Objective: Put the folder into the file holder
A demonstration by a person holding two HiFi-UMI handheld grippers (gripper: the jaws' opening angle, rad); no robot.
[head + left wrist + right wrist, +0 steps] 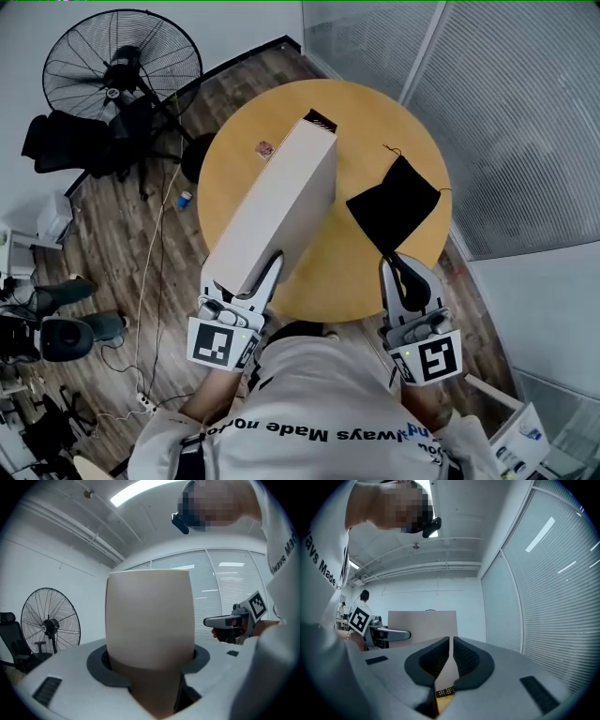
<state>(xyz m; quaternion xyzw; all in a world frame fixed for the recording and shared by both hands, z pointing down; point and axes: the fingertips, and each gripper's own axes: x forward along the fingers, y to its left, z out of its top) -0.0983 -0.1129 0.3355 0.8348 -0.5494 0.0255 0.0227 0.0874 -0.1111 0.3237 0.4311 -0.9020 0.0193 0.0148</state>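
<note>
Beige file box (pixel 281 202): long, carried at its near end by the left gripper (pixel 242 274), whose jaws stand wide and clamp both side faces. The box reaches out over the round yellow table (pixel 375 122). Its far end is open and dark inside. Cannot tell whether it touches the tabletop. No label legible on the box.

Right gripper (pixel 401 267): jaws pressed together, only a thin slit between the pads, nothing clamped. Its tips sit at the near corner of a black pouch (pixel 394 208), which lies flat on the table right of the box.

Writing: the white shirt (pixel 319 403) has black print, partly readable as "ways Made". Each gripper's cube carries a square black-and-white marker. A small pinkish item (pixel 265 148) lies left of the box; its print is too small to read.

Floor fan (pixel 122 67) stands left of the table.
</note>
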